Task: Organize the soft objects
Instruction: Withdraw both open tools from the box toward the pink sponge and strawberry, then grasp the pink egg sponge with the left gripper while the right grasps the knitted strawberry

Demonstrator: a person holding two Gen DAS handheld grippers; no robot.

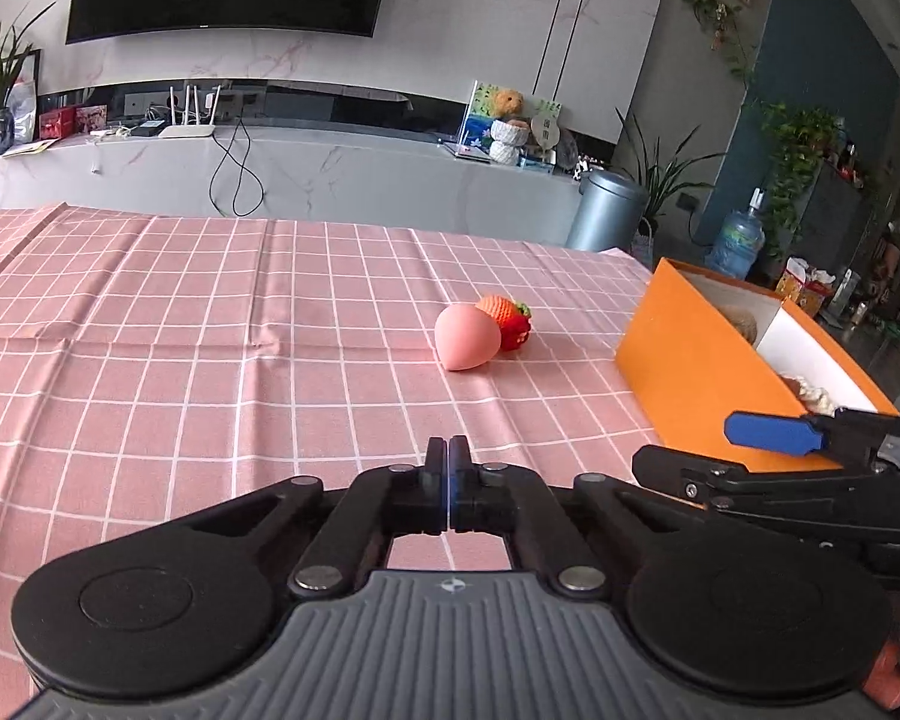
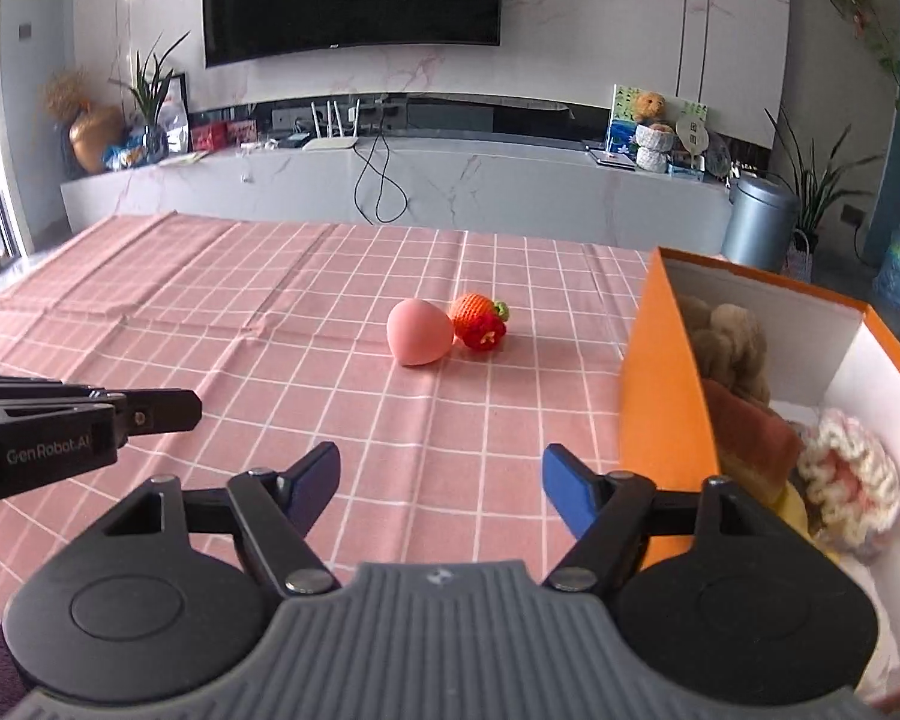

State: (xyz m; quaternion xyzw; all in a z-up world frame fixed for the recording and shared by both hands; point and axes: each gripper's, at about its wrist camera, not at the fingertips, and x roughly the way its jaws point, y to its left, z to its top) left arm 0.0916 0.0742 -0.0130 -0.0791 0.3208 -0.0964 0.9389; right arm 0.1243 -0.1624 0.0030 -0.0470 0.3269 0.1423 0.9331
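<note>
A: What's in the orange box [image 2: 660, 372]?

B: It stands at the right edge of the counter [image 2: 270, 324], on the pink checked cloth, with white inner walls and no lid on it. At the far end lies a brown knotted soft thing [image 2: 729, 339], like thick rope or plush. Nearer is a rust-brown folded piece [image 2: 756, 438], then a cream crocheted item with a pink centre [image 2: 849, 480]. A bit of yellow [image 2: 795, 507] shows under those; I can't tell what it is.

A: Does the left wrist view show the same?

B: Only a little. From there the orange box [image 1: 690, 360] is seen from its long side, with the brown thing and something pale inside mostly hidden by the wall.

A: And what's outside the box?

B: Two soft toys on the cloth, well to the left of the box, towards the middle of the counter. A pink peach-shaped one [image 2: 419, 333] lies in front, and a crocheted strawberry [image 2: 480, 324], red and orange with a green top, touches it from behind on the right.

A: The claws?

B: The left claw [image 1: 448, 474] is fully closed, its pads together with nothing between them. The right claw [image 2: 441, 477] is spread wide and empty, blue pads apart, close beside the near corner of the box. Both hang above the cloth, short of the toys, side by side.
</note>
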